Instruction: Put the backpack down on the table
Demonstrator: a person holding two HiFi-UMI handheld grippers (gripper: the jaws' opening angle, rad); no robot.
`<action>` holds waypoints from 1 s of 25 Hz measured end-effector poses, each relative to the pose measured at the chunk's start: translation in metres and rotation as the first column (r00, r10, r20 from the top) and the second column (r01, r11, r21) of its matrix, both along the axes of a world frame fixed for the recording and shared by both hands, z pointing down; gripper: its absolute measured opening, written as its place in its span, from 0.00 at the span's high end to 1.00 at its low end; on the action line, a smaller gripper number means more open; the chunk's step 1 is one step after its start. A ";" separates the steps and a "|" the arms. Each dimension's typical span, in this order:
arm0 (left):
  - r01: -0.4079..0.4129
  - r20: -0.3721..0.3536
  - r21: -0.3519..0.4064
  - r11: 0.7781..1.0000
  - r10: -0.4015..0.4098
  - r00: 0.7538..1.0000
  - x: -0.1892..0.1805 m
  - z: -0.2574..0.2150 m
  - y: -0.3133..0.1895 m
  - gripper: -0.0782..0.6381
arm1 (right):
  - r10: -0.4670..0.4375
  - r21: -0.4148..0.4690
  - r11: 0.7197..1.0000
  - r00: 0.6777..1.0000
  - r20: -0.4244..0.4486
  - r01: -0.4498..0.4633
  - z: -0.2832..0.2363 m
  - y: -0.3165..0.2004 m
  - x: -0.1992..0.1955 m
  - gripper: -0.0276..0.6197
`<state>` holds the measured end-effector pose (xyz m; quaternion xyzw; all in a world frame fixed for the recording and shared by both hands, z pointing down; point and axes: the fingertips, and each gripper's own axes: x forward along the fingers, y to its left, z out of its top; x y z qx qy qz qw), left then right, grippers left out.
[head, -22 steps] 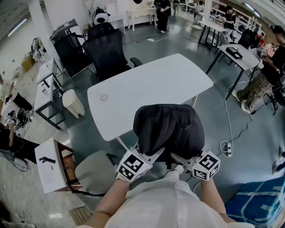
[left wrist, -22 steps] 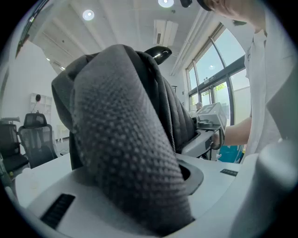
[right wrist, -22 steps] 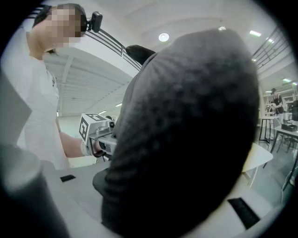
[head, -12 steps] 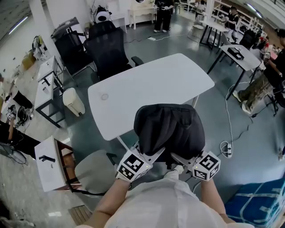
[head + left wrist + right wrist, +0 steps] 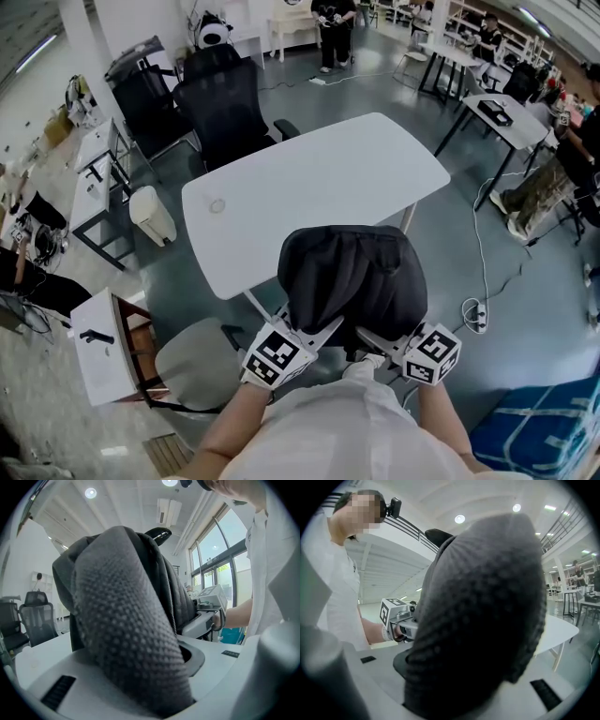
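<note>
A dark grey backpack (image 5: 352,281) hangs over the near edge of the white table (image 5: 309,187), held up from below by both grippers. My left gripper (image 5: 317,330) is shut on a padded mesh shoulder strap (image 5: 126,634), which fills the left gripper view. My right gripper (image 5: 373,337) is shut on the other mesh strap (image 5: 478,620). The straps hide the fingertips of both grippers. In each gripper view the opposite gripper shows beyond the bag, the right gripper (image 5: 211,606) and the left gripper (image 5: 396,616). Whether the backpack's bottom touches the table I cannot tell.
A small ring (image 5: 217,205) lies near the table's left end. Black office chairs (image 5: 225,103) stand beyond the table and a grey chair (image 5: 192,361) at its near left. A white bin (image 5: 153,216) stands to the left, and a power strip with cables (image 5: 478,314) lies on the floor to the right.
Backpack and both grippers keep almost the same place. A person at the far end of the room has stepped a little to the left.
</note>
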<state>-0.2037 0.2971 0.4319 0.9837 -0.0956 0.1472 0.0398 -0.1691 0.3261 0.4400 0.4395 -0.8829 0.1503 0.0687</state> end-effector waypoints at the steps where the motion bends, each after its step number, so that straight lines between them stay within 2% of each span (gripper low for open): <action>1: 0.001 0.000 -0.002 1.000 -0.001 1.000 0.000 0.001 0.000 0.69 | 0.000 -0.002 1.000 1.000 0.002 0.000 0.000 0.000 0.000 0.65; 14: 0.035 0.001 -0.025 0.999 -0.035 0.999 0.003 0.006 -0.014 0.69 | -0.022 -0.026 0.999 1.000 0.012 0.022 0.004 -0.016 0.004 0.65; 25: 0.053 0.011 -0.049 0.997 -0.053 0.999 0.038 0.009 -0.049 0.69 | -0.050 -0.049 0.998 0.999 0.022 0.051 0.009 -0.051 0.039 0.65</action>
